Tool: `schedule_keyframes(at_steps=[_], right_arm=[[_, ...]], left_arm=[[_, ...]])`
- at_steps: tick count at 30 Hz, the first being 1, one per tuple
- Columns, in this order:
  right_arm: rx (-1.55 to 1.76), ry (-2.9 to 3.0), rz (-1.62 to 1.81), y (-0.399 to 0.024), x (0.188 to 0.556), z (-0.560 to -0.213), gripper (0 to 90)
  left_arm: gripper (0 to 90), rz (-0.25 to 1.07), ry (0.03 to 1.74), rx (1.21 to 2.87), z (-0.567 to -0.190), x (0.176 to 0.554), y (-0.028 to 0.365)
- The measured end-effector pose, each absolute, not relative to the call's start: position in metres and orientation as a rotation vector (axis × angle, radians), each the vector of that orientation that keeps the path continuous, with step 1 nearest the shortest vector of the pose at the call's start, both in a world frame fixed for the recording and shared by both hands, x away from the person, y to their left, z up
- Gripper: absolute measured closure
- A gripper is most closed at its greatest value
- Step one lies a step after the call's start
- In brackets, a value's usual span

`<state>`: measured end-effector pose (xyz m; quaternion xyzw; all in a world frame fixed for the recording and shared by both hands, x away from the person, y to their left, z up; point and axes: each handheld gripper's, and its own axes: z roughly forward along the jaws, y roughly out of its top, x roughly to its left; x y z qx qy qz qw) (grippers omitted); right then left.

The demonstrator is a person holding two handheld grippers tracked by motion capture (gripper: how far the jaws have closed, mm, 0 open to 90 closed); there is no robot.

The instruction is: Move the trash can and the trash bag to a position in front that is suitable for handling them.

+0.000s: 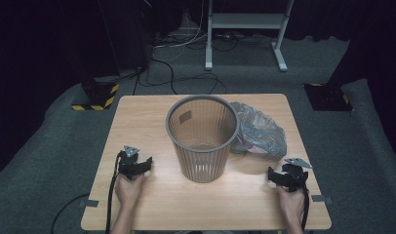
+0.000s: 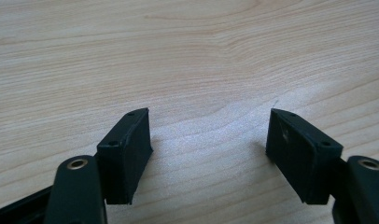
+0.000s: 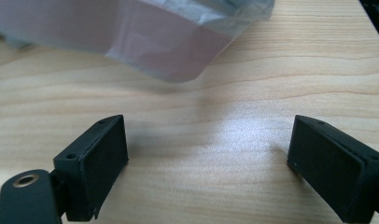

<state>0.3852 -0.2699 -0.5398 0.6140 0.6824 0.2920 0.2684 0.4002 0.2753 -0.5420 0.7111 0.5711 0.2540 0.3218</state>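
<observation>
Bin (image 1: 203,139) mid-table (image 1: 137,117), bag (image 1: 259,131) just right, behind it

The left hand-held gripper (image 2: 208,140) had its two black jaws spread wide, rising from the bottom corners with nothing between them. Each jaw ended in a flat rectangular pad with small screw holes along its top edge, and a brass-ringed hole showed on each arm behind. Beneath them lay the pale wood-grain worktop (image 2: 187,56), with a soft sheen between the jaws.
</observation>
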Motion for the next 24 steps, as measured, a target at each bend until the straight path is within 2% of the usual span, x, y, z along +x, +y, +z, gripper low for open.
schedule_keyframes(at_steps=[12, 24], right_arm=[[1.617, 1.889, 0.855, -0.278, 0.376, -0.539, 12.5], [1.555, 1.905, 0.938, -0.289, 0.363, -0.52, 13.3]], left_arm=[[30.9, 0.667, 1.499, 1.868, -0.542, 0.4, 0.275], [30.9, 0.667, 1.5, 1.868, -0.542, 0.4, 0.275]])
